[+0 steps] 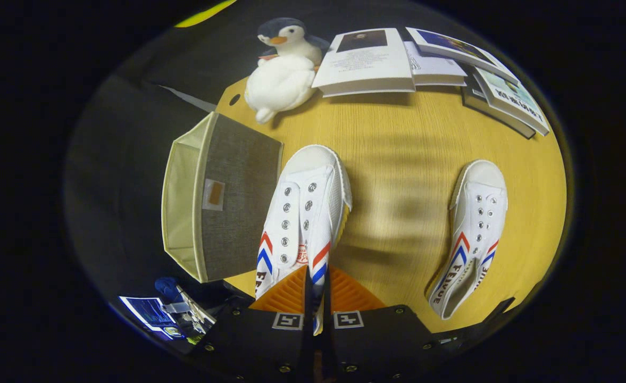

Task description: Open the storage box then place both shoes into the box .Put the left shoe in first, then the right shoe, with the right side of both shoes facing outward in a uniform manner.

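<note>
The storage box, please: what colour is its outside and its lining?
Storage box: grey outside, cream lining, clearest in gripper view.

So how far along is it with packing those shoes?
The storage box already stands open, its open side facing away from the shoes, and looks empty. In hand: the gripper has its jaws shut on the side wall of one white sneaker, beside the box. Left: putting it inside, then the other sneaker, which lies on the wooden table.
</note>
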